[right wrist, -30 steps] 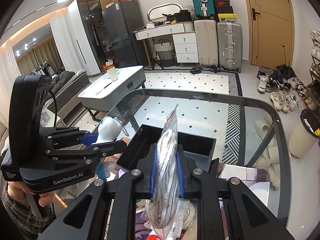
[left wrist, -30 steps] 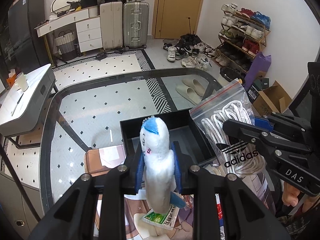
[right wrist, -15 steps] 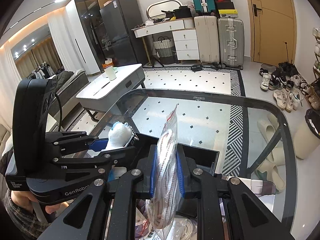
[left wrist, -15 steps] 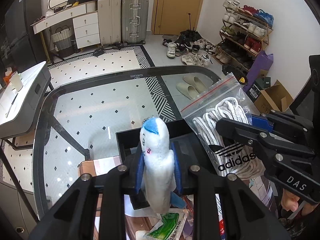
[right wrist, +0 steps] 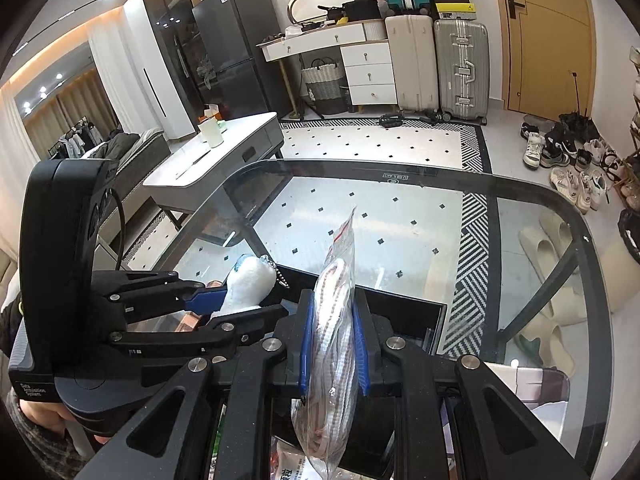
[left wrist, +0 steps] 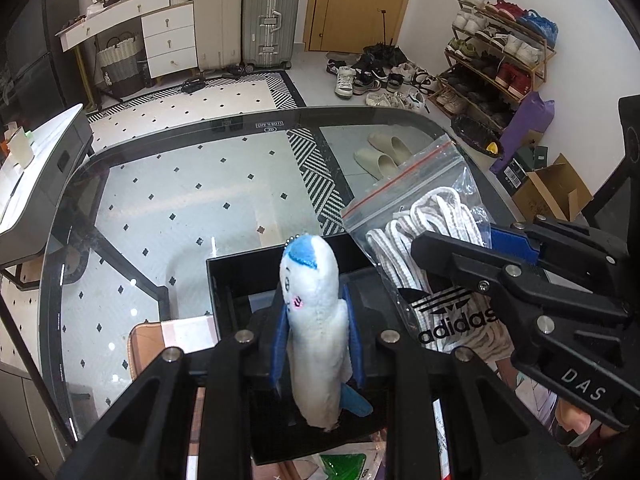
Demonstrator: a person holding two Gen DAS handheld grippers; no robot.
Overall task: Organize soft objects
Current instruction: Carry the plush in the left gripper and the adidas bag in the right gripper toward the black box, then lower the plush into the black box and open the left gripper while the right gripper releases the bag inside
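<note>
My left gripper is shut on a white and blue plush toy, held upright above the black box. My right gripper is shut on a clear zip bag of white laces, also above the black box. In the left wrist view the bag with an adidas logo hangs at the right in the right gripper. In the right wrist view the plush toy shows at the left in the left gripper.
The box stands on a glass table with a rounded dark rim. Packets and papers lie on the table below the grippers. A pink mat lies left of the box. Shoes, suitcases and a white side table stand on the floor beyond.
Both grippers have moved forward over the black box, each still holding its object. The box now sits lower and closer under the fingers.
</note>
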